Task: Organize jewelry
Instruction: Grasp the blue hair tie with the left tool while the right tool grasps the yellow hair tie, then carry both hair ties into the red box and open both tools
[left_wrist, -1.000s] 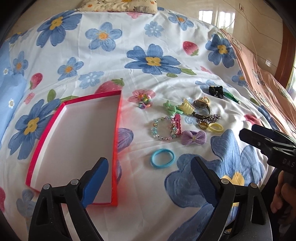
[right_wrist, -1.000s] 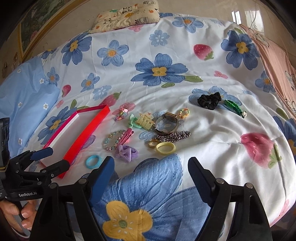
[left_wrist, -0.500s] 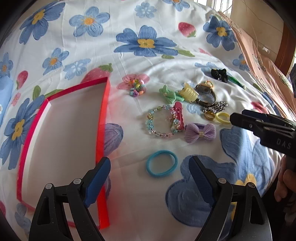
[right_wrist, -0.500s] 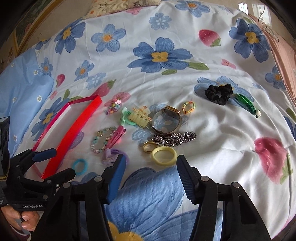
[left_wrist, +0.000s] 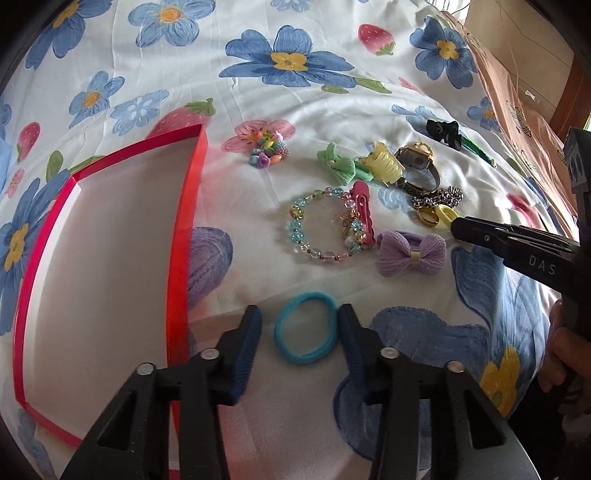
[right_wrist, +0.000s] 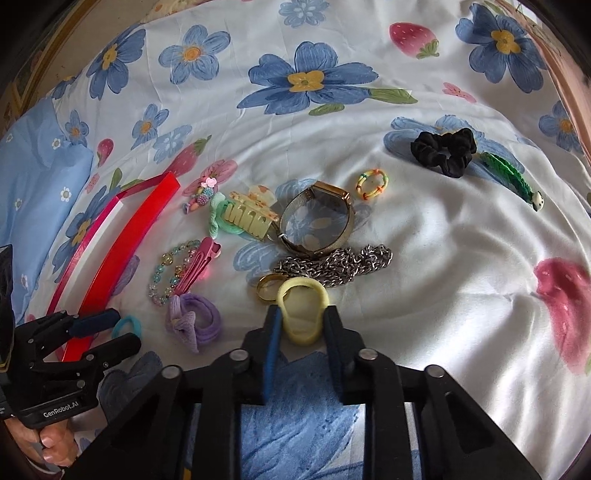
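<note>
Hair ties on bedspread | blue tie between left gripper jaws, part-open | yellow tie squeezed by right gripper | soft, light, springy: pinch across band | red box beside.

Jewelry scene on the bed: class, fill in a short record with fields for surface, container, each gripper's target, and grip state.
surface: floral bedsheet
container: red tray, nothing visible inside
left gripper: fingers either side of blue hair tie, not yet clamped
right gripper: fingers squeezing yellow hair tie
nearby: gold ring, silver chain
</note>
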